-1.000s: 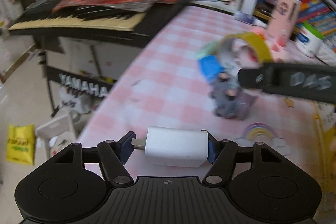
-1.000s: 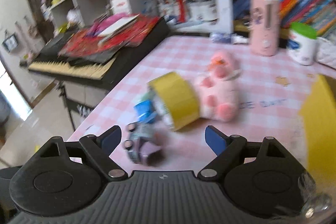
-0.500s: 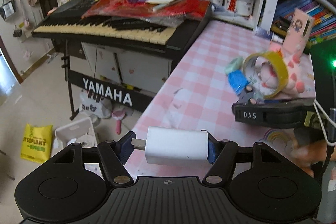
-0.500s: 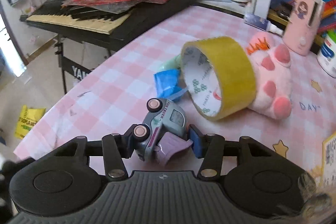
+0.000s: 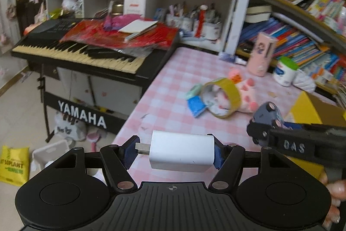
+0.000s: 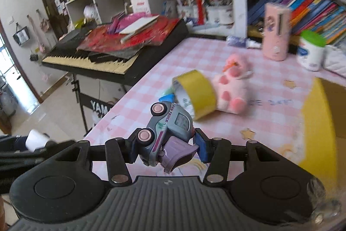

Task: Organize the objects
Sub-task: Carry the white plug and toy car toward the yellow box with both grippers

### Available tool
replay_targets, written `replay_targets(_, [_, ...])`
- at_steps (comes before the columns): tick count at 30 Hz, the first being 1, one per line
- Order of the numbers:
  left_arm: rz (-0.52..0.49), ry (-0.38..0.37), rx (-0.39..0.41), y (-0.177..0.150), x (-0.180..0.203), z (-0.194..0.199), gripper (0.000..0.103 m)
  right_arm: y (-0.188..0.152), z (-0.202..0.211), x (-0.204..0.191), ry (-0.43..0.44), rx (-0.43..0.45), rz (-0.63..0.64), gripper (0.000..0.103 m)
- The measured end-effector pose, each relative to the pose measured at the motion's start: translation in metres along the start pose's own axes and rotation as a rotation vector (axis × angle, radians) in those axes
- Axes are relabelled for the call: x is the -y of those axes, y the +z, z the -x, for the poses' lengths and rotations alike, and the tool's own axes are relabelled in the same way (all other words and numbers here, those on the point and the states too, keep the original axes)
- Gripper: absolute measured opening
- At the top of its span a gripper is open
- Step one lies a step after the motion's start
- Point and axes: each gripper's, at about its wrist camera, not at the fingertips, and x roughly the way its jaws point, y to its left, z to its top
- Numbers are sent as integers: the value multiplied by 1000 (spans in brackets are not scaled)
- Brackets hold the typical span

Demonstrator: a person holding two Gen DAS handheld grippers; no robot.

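A cluttered room; pink checked worktop (image 5: 177, 83). The left tool (image 5: 176, 152) stays clamped on the charger (image 5: 181, 152). The right tool (image 6: 166, 144), open a second ago, now grips the toy truck (image 6: 168, 129) lifted clear. Beyond lie tape (image 6: 197, 92) and plush (image 6: 232, 88); the yellow box (image 6: 320, 122) is likely next.

Bright daylight, strong fisheye bending, motion blur on background clutter.

Left gripper (image 5: 174, 149) jaws clamped on load; right gripper (image 6: 167, 147) likewise.
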Motion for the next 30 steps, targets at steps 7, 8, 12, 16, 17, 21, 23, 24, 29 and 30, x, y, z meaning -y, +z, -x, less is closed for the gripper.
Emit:
replay_targets(7, [-29, -24, -22, -28, 2, 25, 66, -44, 56, -13, -85, 39, -12, 48])
replay_targets(8, [-33, -28, -22, -32, 1, 30, 66, -50, 60, -16, -89, 32, -16, 48])
replay_targets(12, [-50, -41, -9, -42, -1, 46, 66, -66, 79, -25, -106, 34, -34, 48])
replay_targets(16, [-87, -79, -17, -54, 5, 56, 66, -86, 98, -28, -116, 44, -82, 48])
replay_targets(17, [-102, -91, -23, -57, 7, 58, 66, -91, 102, -29, -123, 42, -89, 48])
replay_targets(21, [-156, -141, -39, -69, 17, 64, 66, -113, 120, -31, -158, 41, -127, 48])
replay_targets(23, [-175, -168, -49, -75, 22, 66, 66, -124, 130, -31, -181, 45, -147, 48])
replay_targets(24, [-183, -181, -54, -78, 24, 66, 66, -129, 135, -30, -192, 47, -156, 48])
replay_targets(29, [-233, -255, -95, -90, 43, 65, 66, -152, 160, -19, -260, 44, -237, 48])
replay_targets(30, [-246, -271, -96, -91, 47, 65, 66, -156, 164, -16, -278, 41, -259, 48])
